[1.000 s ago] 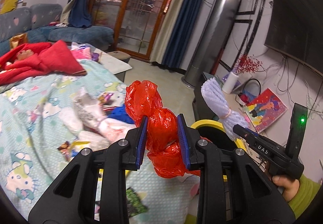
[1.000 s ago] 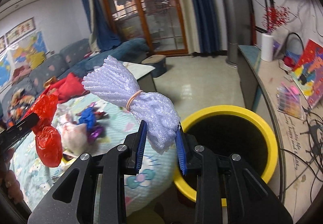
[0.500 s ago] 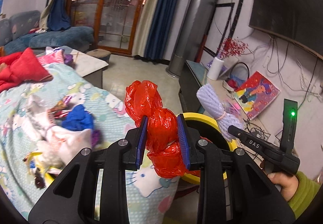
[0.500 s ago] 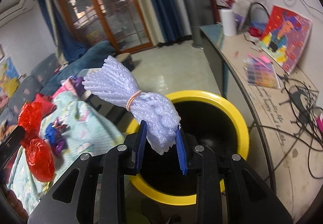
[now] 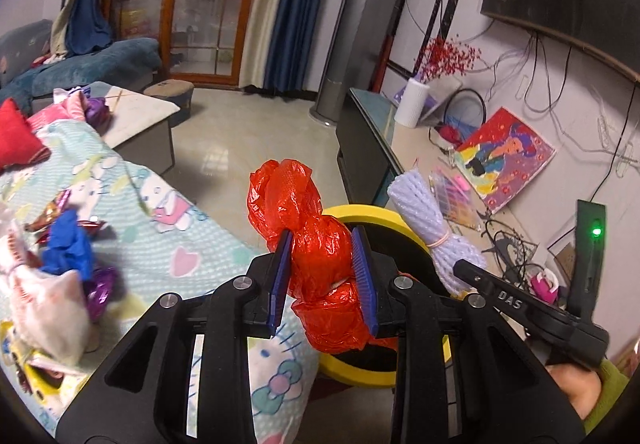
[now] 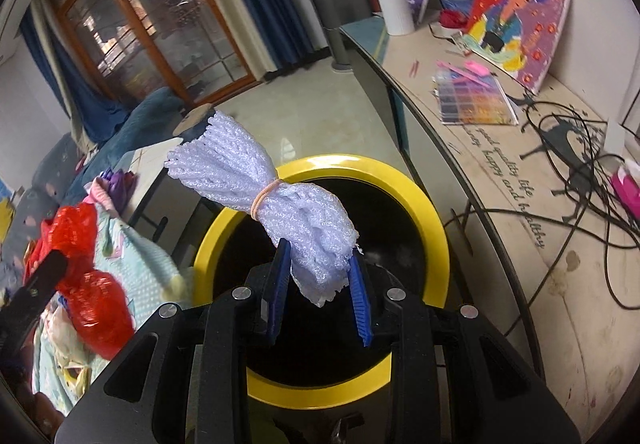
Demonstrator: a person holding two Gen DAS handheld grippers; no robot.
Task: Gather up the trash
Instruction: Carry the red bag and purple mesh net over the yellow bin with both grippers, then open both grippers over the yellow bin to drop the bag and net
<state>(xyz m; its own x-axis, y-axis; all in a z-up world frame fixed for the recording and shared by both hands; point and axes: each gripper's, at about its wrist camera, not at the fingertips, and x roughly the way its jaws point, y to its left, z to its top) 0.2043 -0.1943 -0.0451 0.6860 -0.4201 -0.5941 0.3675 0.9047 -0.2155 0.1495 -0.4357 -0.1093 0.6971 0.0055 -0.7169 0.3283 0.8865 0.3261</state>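
Note:
My left gripper [image 5: 322, 264] is shut on a crumpled red plastic bag [image 5: 288, 196], which hangs over the bed's edge just left of the yellow-rimmed black bin [image 5: 360, 210]. My right gripper [image 6: 320, 276] is shut on a white foam net bundle [image 6: 240, 160] tied with a rubber band, directly above the bin's dark opening and yellow rim [image 6: 432, 228]. The foam bundle [image 5: 420, 204] also shows in the left wrist view, over the bin's far side. In the right wrist view the red bag [image 6: 92, 292] hangs at the left, beside the bin.
A bed with a cartoon-print sheet [image 5: 180, 236] lies left of the bin, with a blue scrap [image 5: 68, 248], white tissue [image 5: 48, 304] and wrappers on it. A long counter [image 6: 500, 172] with cables, a painting and a colour box runs along the right. Tiled floor lies beyond.
Both grippers have moved toward the bin and dipped. The foam bundle now hangs over the bin's mouth, and the red bag has come from over the bed to the bin's edge.

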